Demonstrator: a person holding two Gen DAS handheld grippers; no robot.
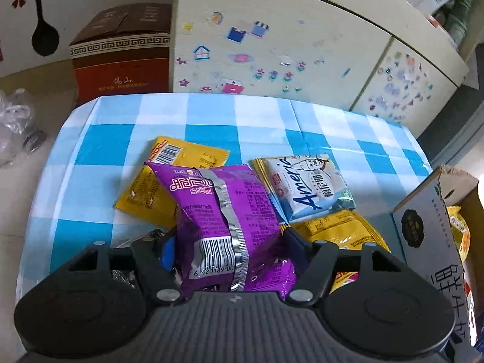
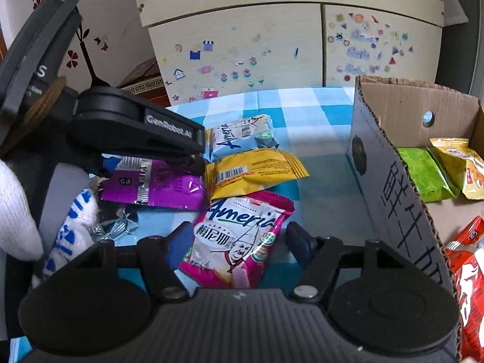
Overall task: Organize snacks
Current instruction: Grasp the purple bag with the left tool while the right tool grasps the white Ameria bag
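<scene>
On the worktop [image 2: 317, 106] with its blue checked cloth lie five loose snack packets: one purple packet [image 1: 224, 220], two yellow packets [image 1: 169, 181] [image 2: 257, 169], one pale blue packet [image 1: 305, 184] and one pink packet [image 2: 239, 239]. The cardboard box [image 2: 402, 181] at the right holds at least four more: one green, one yellow and two red.

The left gripper [image 1: 231, 242] has the purple packet between its fingers; the packet is creased where they press on it, so the gripper holds it. A gloved hand [image 2: 18, 208] carries this gripper.

The right gripper [image 2: 239, 245] stands about half open around the pink packet. The left pad is at the packet's edge; the right pad is clear of it.
</scene>
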